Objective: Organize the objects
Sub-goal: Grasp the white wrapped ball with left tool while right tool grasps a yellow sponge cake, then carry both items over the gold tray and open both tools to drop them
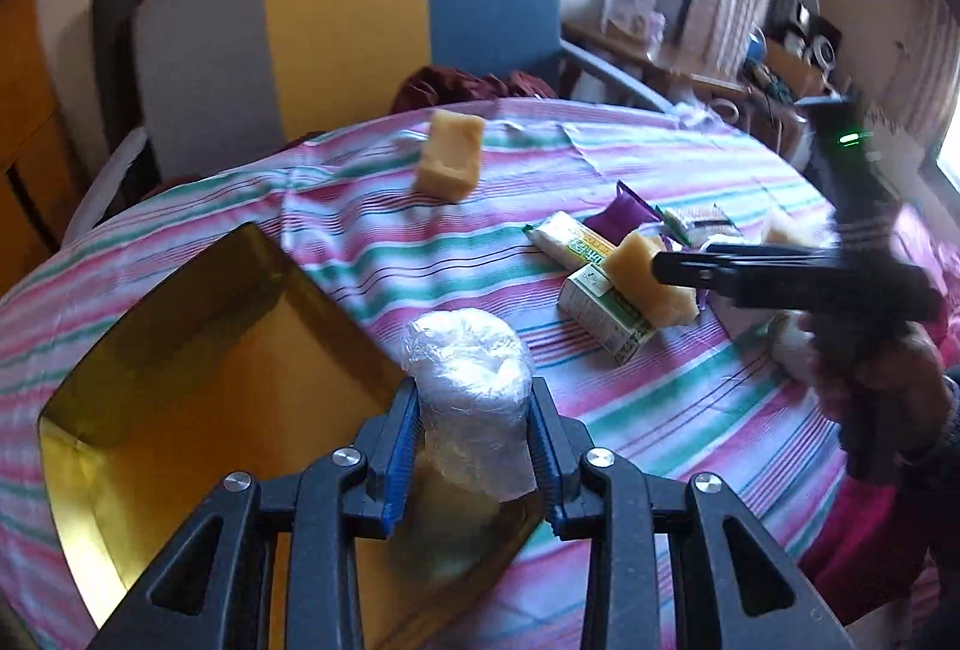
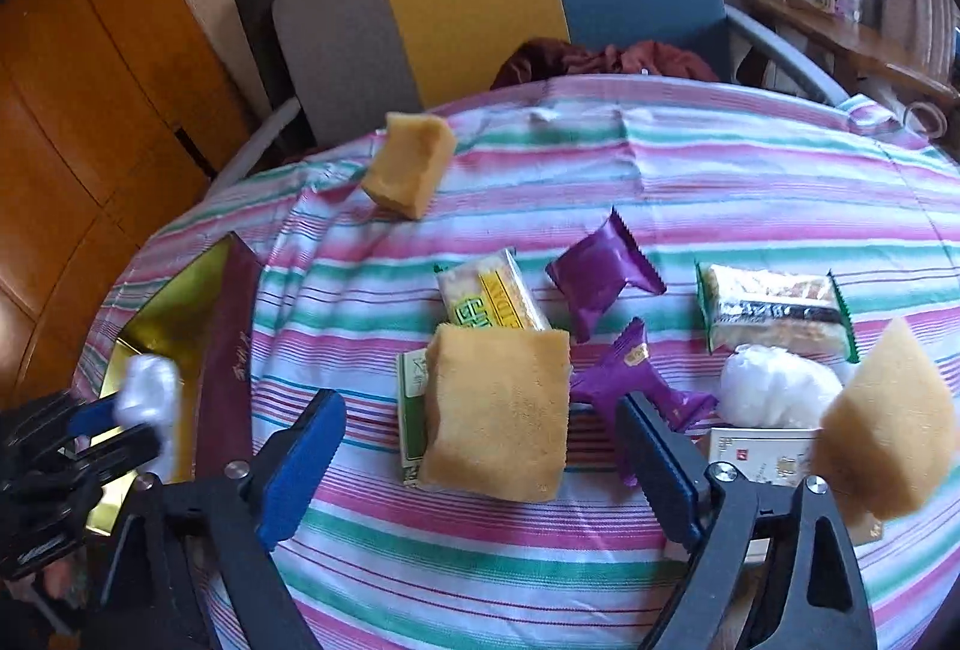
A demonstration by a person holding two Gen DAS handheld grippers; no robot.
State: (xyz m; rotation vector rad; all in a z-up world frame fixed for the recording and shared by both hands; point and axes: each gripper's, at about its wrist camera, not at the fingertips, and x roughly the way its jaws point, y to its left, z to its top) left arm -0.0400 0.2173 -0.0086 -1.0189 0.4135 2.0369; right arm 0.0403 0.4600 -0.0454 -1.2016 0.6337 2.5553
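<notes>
Your left gripper (image 1: pixel 474 434) clamps a crinkled clear-plastic-wrapped white bundle (image 1: pixel 471 380) above the gold-lined open box (image 1: pixel 180 350). Only the right wrist view shows your right gripper (image 2: pixel 480 446) spread wide, unclamped, around a porous yellow sponge block (image 2: pixel 498 410) on the striped tablecloth (image 2: pixel 720 182).

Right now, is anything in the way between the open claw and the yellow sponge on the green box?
Nothing visible blocks it. The right claw is open, one finger on each side of the yellow sponge, which lies on the green box. A purple wrapper sits close to one finger.
</notes>
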